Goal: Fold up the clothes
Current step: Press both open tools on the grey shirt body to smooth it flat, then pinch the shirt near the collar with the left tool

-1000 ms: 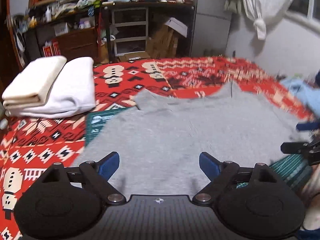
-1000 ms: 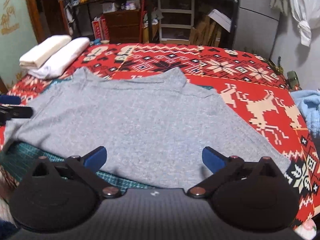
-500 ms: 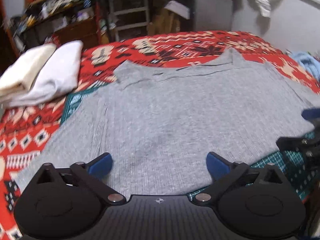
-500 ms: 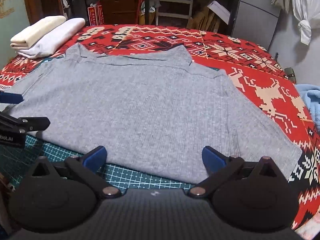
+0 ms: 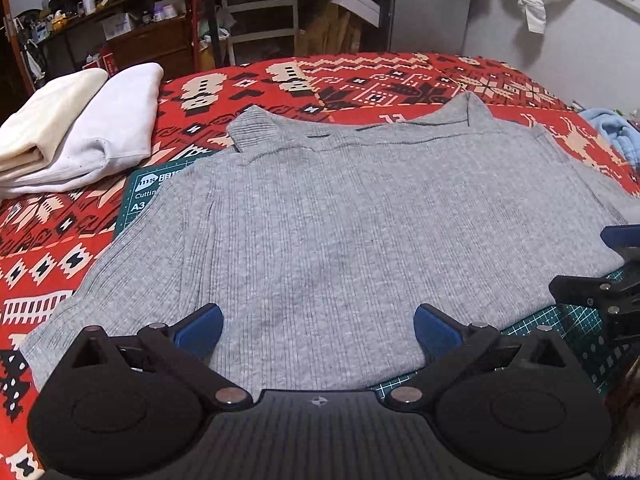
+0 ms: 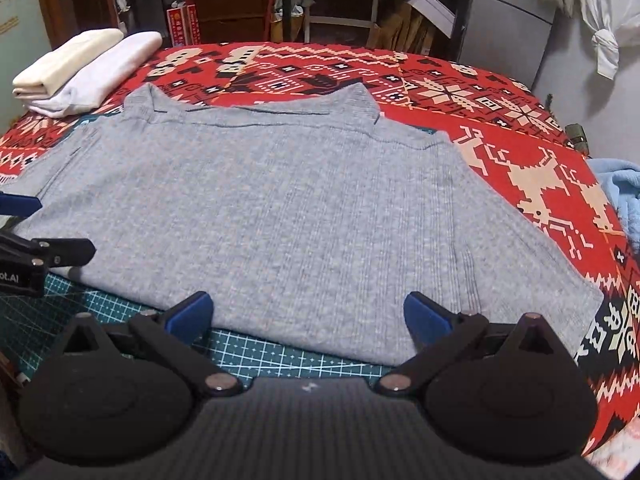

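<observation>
left claw (image 5: 318, 326), right claw (image 6: 306, 312) spread wide — ribbed grey sweater (image 5: 360, 216) flat

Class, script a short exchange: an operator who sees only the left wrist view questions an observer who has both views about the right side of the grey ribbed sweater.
Operator: The grey ribbed sweater runs off my frame at right. Where does that sleeve end?
Observer: Its cuff lies flat on the red patterned blanket, beyond the green cutting mat.
Operator: I see only part of the right hand-held gripper. Open or shut?
Observer: Open: its jaws stand wide apart and grip nothing.
</observation>
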Demonstrator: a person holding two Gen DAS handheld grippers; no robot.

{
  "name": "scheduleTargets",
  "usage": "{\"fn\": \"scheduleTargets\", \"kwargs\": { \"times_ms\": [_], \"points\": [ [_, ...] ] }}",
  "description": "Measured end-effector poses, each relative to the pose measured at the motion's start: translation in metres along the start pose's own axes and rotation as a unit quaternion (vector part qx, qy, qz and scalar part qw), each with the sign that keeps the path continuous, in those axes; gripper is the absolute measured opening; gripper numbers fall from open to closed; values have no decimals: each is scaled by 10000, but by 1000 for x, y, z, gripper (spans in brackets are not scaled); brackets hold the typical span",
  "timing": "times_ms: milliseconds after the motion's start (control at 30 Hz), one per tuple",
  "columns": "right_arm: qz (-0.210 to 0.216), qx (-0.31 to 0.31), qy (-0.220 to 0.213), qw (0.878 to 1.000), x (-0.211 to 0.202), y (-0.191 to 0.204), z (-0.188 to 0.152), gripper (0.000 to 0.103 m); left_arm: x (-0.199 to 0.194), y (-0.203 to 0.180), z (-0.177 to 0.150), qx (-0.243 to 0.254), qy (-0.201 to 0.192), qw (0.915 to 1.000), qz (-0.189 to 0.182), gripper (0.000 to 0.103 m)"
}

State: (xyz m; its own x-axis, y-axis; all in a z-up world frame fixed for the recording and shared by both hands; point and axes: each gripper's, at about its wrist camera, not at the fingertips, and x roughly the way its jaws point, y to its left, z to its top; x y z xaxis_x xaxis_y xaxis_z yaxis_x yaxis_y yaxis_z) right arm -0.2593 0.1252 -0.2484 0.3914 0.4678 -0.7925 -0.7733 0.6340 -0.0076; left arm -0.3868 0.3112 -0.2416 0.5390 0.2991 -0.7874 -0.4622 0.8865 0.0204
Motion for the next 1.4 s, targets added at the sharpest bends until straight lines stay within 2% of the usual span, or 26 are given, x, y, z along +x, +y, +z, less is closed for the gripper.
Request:
{"fn": "scheduleTargets", "kwargs": {
  "times_ms": [133, 300, 400, 467, 533, 667, 833, 933, 967, 1067, 1133, 1233, 1300, 1333, 1400],
  "points": [
    [-90, 117, -136, 9998, 1, 2, -1, 103, -1, -2, -2, -44, -38, 10000, 44, 103],
    [-208, 137, -70, 9997, -3, 4, 2, 103, -1, -2, -2, -46, -91, 9999, 47, 103],
    [-329, -14, -292, 9990, -15, 9, 5, 103, -1, -2, 2, -110, -6, 9999, 94, 103],
    [-268, 12, -434, 9987, -25, 8, 9, 103, -2, -2, 7, -127, 140, 9998, 8, 101],
    [-230, 75, -563, 9981, -35, 6, 14, 103, -7, 2, 11, -268, 122, 9994, -167, 100],
    [-142, 125, -719, 9972, -47, 2, 28, 102, -26, 18, 21, -663, -249, 9972, -255, 100],
    [-19, 160, -967, 9952, -58, -1, 47, 102, -38, 53, 49, -952, -333, 9948, -150, 99],
    [94, 227, -1085, 9938, -65, -1, 55, 99, -39, 77, 68, -1005, -372, 9941, -150, 94],
    [121, 237, -1111, 9935, -66, 0, 58, 96, -38, 85, 75, -1016, -378, 9939, -181, 92],
    [214, 392, -1141, 9925, -70, 1, 65, 88, -33, 110, 89, -1357, -415, 9893, -342, 78],
    [267, 505, -1128, 9920, -72, 2, 71, 82, -23, 123, 96, -1581, -386, 9839, -734, 63],
    [373, 723, -965, 9920, -68, 2, 79, 61, -4, 138, 106, -1828, -323, 9741, -1291, 48],
    [591, 964, -688, 9912, -61, -1, 87, 35, 14, 145, 108, -1979, -194, 9699, -1407, 42],
    [635, 1071, -585, 9905, -58, -2, 91, 31, 23, 148, 109, -2054, -129, 9676, -1462, 34],
    [652, 1238, -438, 9892, -53, -3, 97, 29, 34, 153, 104, -2230, 57, 9615, -1603, 29]
  ]
}}
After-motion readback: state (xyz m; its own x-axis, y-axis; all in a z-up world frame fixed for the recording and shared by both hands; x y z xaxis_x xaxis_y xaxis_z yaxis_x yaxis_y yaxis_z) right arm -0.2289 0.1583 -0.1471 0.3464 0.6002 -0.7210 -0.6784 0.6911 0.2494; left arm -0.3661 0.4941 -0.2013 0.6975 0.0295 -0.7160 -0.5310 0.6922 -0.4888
